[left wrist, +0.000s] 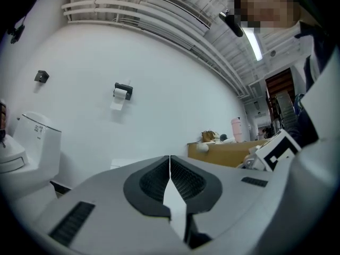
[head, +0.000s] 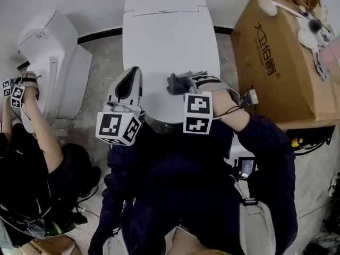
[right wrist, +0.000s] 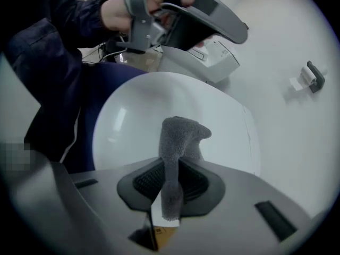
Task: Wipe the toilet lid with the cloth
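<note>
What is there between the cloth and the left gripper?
Only bare toilet lid, as the head view shows; the cloth is pinched by the right gripper, apart from the left gripper.

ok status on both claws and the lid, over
Right claw shut on grey cloth, over the closed toilet lid; contact unclear. Left claw shut, empty, at its left edge. Nothing on the lid.

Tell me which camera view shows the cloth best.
The right gripper view: the gray cloth fills the middle, clamped between the right gripper's jaws over the toilet lid. The head view shows only a small gray bunch at that gripper's tip. The left gripper view shows none of it.
</note>
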`<action>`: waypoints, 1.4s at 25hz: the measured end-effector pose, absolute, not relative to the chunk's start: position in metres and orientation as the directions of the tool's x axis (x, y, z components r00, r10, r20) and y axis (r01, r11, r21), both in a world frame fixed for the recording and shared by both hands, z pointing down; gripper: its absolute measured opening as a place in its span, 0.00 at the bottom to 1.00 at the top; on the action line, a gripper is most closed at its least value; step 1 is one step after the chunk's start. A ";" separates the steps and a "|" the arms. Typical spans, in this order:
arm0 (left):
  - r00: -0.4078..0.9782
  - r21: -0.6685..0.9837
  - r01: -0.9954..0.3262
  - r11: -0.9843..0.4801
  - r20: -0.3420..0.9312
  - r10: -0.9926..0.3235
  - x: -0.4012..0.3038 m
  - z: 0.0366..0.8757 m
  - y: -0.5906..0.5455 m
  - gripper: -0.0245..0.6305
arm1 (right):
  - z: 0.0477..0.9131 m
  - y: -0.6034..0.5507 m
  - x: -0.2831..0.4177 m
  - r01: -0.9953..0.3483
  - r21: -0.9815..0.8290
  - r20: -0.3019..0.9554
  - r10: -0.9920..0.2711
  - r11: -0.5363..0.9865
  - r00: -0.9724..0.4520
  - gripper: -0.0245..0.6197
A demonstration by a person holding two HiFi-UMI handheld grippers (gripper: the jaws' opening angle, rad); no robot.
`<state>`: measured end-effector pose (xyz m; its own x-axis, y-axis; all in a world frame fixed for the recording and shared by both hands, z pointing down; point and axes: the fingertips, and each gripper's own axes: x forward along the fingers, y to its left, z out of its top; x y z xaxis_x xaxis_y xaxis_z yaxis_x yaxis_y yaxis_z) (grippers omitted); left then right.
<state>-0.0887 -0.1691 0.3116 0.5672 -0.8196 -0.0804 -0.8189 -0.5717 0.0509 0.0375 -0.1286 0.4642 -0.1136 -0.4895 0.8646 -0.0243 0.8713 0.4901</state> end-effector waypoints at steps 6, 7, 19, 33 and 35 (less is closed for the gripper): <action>0.594 0.030 -0.801 -0.598 -0.091 -0.800 -0.075 0.304 -0.166 0.06 | 0.463 -0.086 0.041 -0.005 0.378 0.915 -0.375 0.926 -0.149 0.16; 0.595 0.028 -0.800 -0.599 -0.092 -0.799 -0.074 0.303 -0.165 0.06 | 0.459 -0.090 0.041 -0.018 0.371 0.915 -0.369 0.928 -0.165 0.16; 0.540 0.052 -0.837 -0.544 -0.076 -0.838 -0.111 0.318 -0.150 0.06 | 0.389 -0.351 0.010 -0.157 0.759 0.617 -0.775 0.632 -0.138 0.16; 0.463 0.101 -0.881 -0.462 -0.019 -0.886 -0.158 0.343 -0.140 0.06 | 0.442 -0.467 -0.023 -0.178 0.712 0.675 -0.732 0.680 -0.095 0.16; 0.468 0.096 -0.878 -0.468 -0.026 -0.883 -0.156 0.340 -0.143 0.06 | 0.444 -0.451 -0.025 -0.156 0.682 0.709 -0.698 0.715 -0.097 0.16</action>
<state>-0.1556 -0.1426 0.3404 0.4678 -0.8834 -0.0261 -0.8785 -0.4680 0.0961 -0.0246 -0.4512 0.4438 -0.0969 -0.6982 0.7093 -0.1556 0.7146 0.6820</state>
